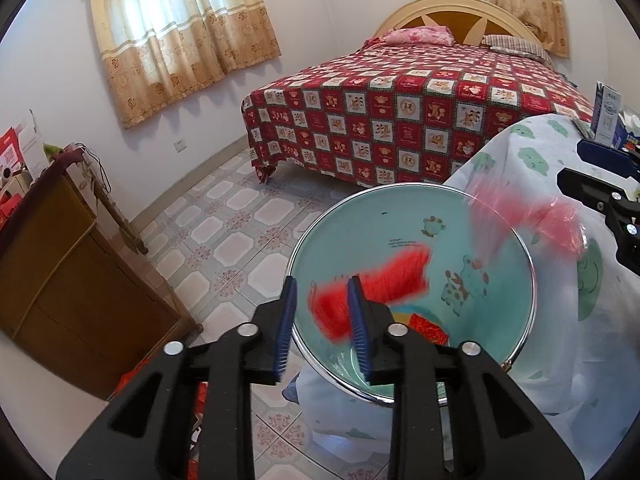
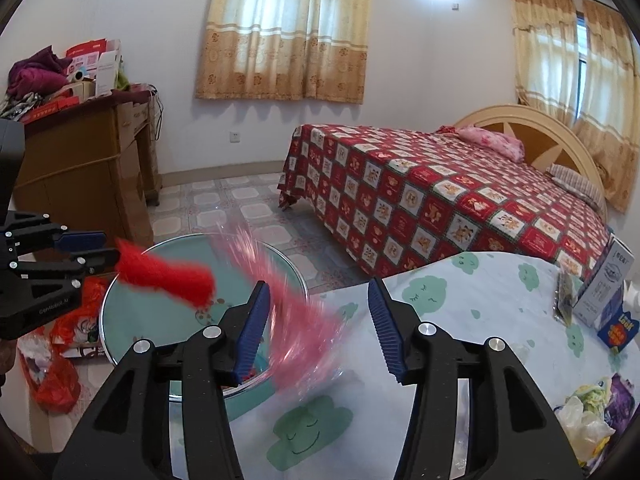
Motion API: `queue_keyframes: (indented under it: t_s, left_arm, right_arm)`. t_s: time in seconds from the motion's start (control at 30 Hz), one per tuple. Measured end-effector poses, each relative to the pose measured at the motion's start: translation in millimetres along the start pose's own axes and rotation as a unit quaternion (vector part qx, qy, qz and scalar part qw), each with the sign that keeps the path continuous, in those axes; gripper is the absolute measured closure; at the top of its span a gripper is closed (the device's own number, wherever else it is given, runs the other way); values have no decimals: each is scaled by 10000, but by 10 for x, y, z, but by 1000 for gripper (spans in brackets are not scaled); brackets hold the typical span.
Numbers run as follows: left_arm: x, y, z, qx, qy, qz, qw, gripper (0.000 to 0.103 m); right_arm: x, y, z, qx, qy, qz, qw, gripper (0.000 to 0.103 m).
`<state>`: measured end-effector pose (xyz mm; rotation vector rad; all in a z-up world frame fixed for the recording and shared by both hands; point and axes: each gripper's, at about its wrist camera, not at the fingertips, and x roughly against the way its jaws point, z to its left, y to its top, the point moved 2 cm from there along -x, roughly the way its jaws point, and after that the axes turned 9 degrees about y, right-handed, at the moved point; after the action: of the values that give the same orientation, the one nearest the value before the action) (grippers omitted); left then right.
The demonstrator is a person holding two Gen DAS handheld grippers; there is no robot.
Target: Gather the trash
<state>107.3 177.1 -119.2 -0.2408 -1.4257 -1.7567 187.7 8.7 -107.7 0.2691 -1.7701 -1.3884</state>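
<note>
Both grippers are held over a teal bin (image 1: 500,240) standing beside a table draped in a cloud-print cloth (image 2: 480,292). The left gripper (image 1: 322,312) is seen with its jaws parted; a red wrapper (image 1: 372,288), motion-blurred, lies between and past the pads and is judged to be free of them, above the bin's mouth. The right gripper (image 2: 316,328) is likewise seen with its jaws spread wide, and a translucent pink wrapper (image 2: 296,320) is smeared across the gap near the left pad, over the bin's near rim and the cloth edge. Neither piece is pressed by pads.

Some trash is already visible at the bin's bottom (red and yellow scraps).

Risks from this position:

- The pink wrapper is light and sits at the rim; it could be carried outside and land on the cloth or the floor.
- The red wrapper could catch on the ridged pad and be dragged out on withdrawal.
- More trash (image 2: 588,412) remains on the table at lower right, beside cartons (image 2: 604,292); these could be toppled by a careless reach.
</note>
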Motion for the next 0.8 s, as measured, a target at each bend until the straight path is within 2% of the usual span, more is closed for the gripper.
queue_keyframes:
  t_s: [0.03, 0.07, 0.27, 0.4, 0.53, 0.6, 0.8]
  left_arm:
    - [7, 0, 0, 13, 14, -12, 10000, 60]
    - [14, 0, 0, 15, 25, -29, 10000, 57]
    - [27, 2, 15, 17, 44, -13, 10000, 52]
    - [28, 10, 20, 11, 61, -23, 10000, 43]
    - [74, 12, -17, -5, -54, -42, 10000, 39]
    - [104, 12, -51, -21, -113, -69, 9999, 34]
    - [183, -50, -311, -212, -488, 10, 9986, 34]
  right_arm:
    - [5, 1, -21, -41, -1, -18, 10000, 50]
    - [10, 4, -20, -55, -4, -32, 10000, 49]
    - [23, 15, -21, -107, -32, -72, 9999, 45]
    - [50, 7, -23, -130, -72, -126, 9998, 43]
    - [148, -10, -86, -277, -219, -233, 9991, 42]
    - [237, -39, -141, -418, -352, -243, 9982, 42]
    - [768, -131, -348, -770, -679, -409, 9939, 39]
